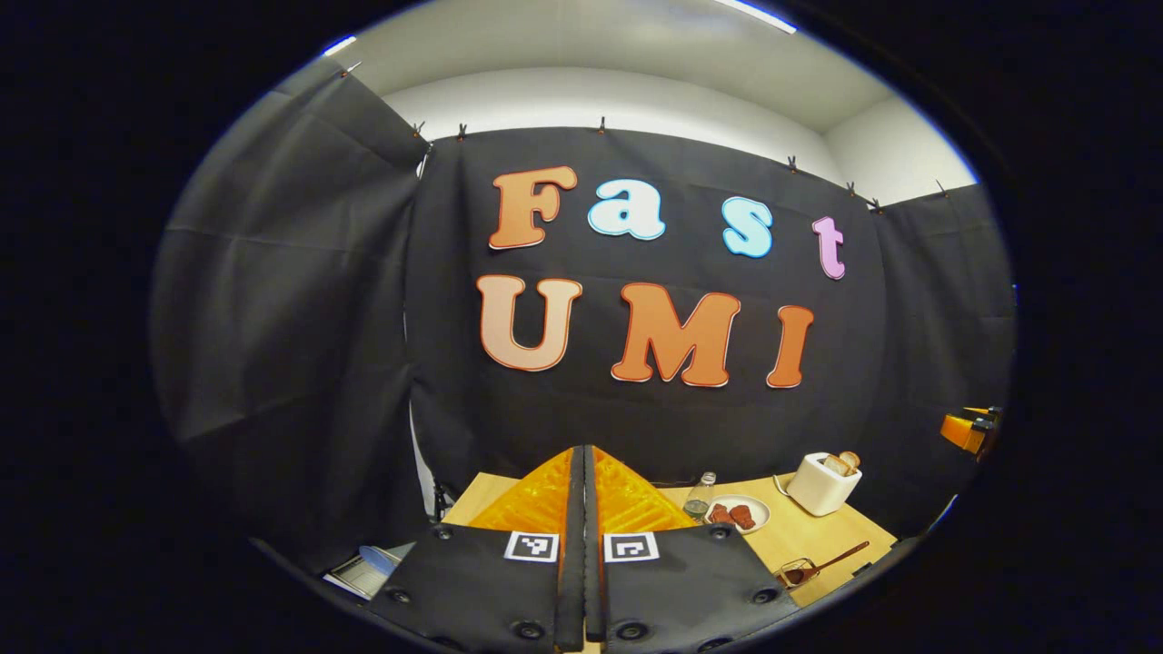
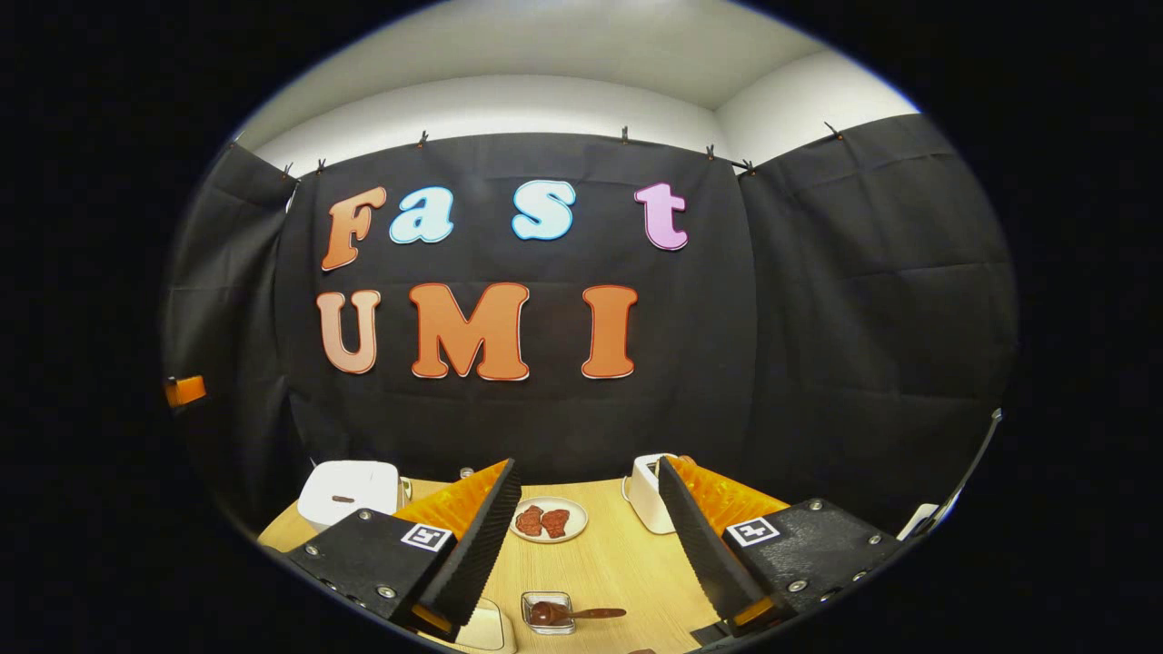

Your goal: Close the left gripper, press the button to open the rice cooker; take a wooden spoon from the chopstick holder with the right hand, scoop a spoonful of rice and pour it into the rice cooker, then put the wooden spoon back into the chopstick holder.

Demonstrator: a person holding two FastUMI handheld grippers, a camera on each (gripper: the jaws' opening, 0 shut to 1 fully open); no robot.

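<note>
Left gripper (image 1: 582, 490) raised above table (image 1: 809, 540), aimed level at booth wall, fingers pressed together on nothing. Right gripper (image 2: 589, 509) likewise level, fingers spread wide apart, unloaded. Rice cooker (image 2: 349, 490) at table's far left. Wooden spoon (image 2: 574, 614) resting in small clear container (image 2: 548, 611).

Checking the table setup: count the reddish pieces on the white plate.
2. Left piece and right piece lie side by side on the plate, at mid-table in the right gripper view; nothing seems hidden.
</note>
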